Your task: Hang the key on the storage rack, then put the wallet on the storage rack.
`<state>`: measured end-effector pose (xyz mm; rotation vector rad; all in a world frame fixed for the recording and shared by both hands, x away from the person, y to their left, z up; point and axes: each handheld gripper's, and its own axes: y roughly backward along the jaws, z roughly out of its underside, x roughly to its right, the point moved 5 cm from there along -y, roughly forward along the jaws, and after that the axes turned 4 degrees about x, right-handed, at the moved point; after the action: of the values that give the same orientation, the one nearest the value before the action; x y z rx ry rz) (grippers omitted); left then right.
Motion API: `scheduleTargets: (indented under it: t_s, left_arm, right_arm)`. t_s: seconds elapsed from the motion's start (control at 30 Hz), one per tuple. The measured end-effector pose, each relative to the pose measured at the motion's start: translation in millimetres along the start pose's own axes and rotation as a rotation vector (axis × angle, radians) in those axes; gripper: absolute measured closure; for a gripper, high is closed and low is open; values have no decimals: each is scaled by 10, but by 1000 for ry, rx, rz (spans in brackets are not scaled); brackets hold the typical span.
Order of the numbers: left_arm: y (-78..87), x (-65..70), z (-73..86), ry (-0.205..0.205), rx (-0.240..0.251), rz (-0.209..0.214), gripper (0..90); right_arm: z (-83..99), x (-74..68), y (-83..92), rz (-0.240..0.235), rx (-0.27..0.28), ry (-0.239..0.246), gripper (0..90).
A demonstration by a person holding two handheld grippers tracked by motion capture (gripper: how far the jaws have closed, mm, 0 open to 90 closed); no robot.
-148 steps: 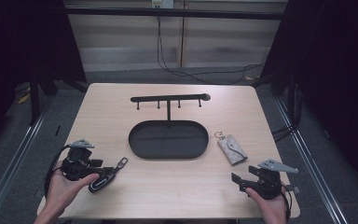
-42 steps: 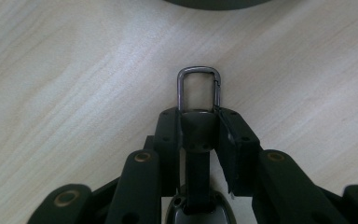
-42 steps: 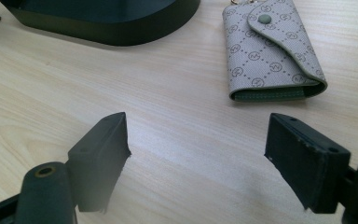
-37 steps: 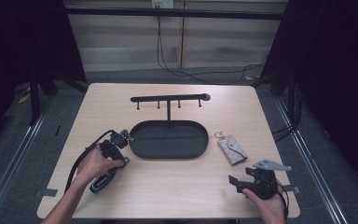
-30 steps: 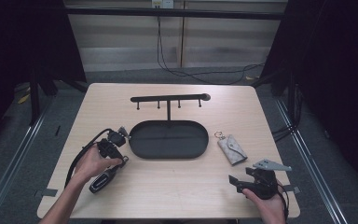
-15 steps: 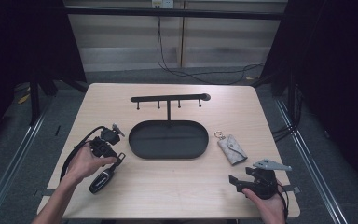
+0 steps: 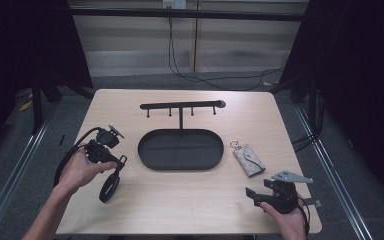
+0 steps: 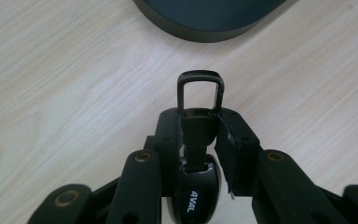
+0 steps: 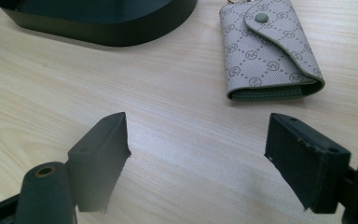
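Note:
A black key fob [image 7: 109,186] with a metal clasp loop [image 8: 200,91] is at the table's left. My left gripper [image 7: 119,161] is shut on the fob's neck, just below the loop. In the left gripper view [image 8: 200,126], the fob's glossy body [image 8: 193,198] sits under the jaws. My right gripper [image 7: 252,192] rests low at the front right, open [image 9: 198,149] with only bare wood between its jaws. A grey patterned key case [image 7: 248,159] lies snapped shut just beyond it [image 9: 270,51].
A black oval tray [image 7: 180,149] holds the table's middle, and its rim is near both grippers [image 8: 209,18] [image 9: 98,23]. A black T-shaped rack with several small hooks [image 7: 180,106] stands behind it. Cables trail on the floor beyond the far edge.
My left gripper has drawn back leftward from the tray's rim and risen, still clamped on the fob's neck. The right gripper and the key case have stayed put.

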<state>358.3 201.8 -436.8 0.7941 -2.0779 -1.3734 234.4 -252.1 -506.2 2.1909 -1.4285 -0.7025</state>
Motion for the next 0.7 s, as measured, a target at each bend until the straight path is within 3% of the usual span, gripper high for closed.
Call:
scheduleTargets:
  t_s: [0.27,0.43,0.7]
  left_arm:
    - [163,-20,-29,-4,11,-8,708]
    - [203,5,-33,-31,-19,-25,708]
    - [331,11,-39,-31,-25,-25,708]
  right_arm:
    - [1,1,-3,-2,-3,-1,209]
    - [5,-1,-8,-2,-10,-2,206]
    - [3,-1,-23,-8,-14,-2,204]
